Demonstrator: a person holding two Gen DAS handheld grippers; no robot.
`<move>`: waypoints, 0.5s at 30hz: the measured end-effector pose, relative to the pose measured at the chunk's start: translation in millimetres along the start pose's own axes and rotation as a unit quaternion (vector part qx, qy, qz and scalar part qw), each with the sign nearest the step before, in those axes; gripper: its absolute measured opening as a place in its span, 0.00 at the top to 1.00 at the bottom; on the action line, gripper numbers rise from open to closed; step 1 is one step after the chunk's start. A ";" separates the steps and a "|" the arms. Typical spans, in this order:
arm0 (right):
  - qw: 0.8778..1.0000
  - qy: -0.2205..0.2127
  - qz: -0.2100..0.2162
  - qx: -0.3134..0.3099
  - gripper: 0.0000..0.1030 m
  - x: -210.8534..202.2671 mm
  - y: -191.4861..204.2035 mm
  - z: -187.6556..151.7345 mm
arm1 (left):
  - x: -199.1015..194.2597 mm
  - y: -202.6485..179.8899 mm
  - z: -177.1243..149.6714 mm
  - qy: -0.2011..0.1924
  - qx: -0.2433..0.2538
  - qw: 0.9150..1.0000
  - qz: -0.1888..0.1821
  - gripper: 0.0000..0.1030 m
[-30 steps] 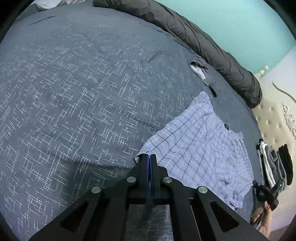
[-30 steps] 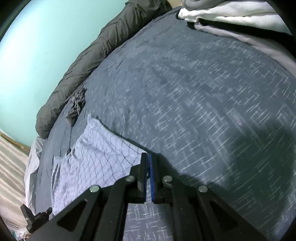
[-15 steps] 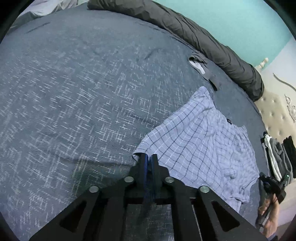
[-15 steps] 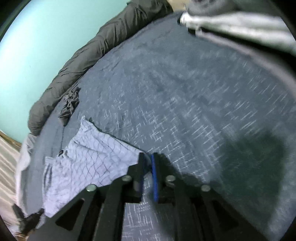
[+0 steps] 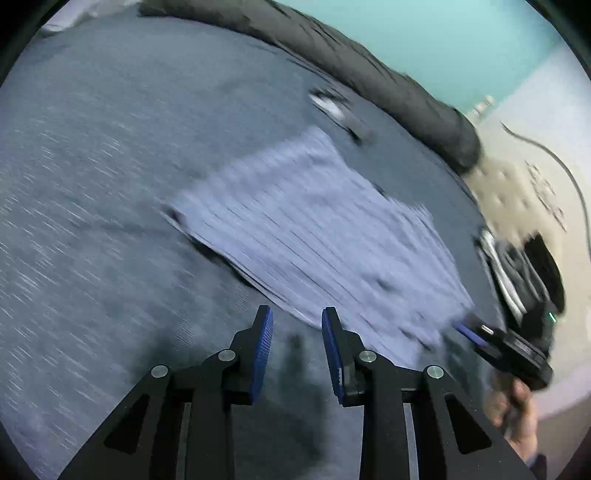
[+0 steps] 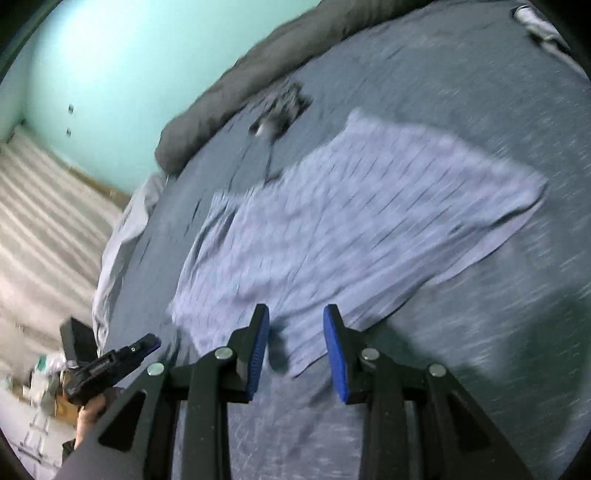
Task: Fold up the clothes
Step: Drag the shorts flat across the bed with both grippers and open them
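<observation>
A light blue checked garment (image 5: 325,236) lies spread flat on the dark blue patterned bedspread (image 5: 92,184); it also shows in the right wrist view (image 6: 351,221). My left gripper (image 5: 297,317) is open and empty, just off the garment's near edge. My right gripper (image 6: 295,314) is open and empty, its fingertips over the garment's near edge. Each gripper shows in the other's view, the right one (image 5: 513,347) at the far right, the left one (image 6: 107,365) at the lower left. Both views are motion-blurred.
A dark grey rolled duvet (image 5: 369,74) lies along the teal wall. A small dark crumpled garment (image 6: 280,107) lies near it. Folded dark and white clothes (image 5: 524,266) are stacked by the beige headboard (image 5: 517,199). White fabric (image 6: 539,22) lies at the bed's far corner.
Both grippers were shut on the garment's corners; both have opened, let go and pulled back. The garment now lies flat on the bed.
</observation>
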State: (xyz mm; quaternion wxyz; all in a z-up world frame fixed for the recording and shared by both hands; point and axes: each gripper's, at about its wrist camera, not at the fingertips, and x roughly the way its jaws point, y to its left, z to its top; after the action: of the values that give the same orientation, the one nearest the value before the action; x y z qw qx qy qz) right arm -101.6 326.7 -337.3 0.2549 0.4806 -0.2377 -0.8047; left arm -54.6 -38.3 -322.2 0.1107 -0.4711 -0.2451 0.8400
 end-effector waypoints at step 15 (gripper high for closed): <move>0.996 0.039 -0.010 -0.074 0.93 40.0 33.6 -14.5 | 51.9 -63.8 -29.2 0.061 0.080 0.994 -0.033 0.71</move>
State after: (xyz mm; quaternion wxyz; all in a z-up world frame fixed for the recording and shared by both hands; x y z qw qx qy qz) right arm -98.9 273.7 -348.4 0.2906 0.4934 -0.1621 -0.8036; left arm -60.4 46.9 -340.2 0.1904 -0.5028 -0.1855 0.8225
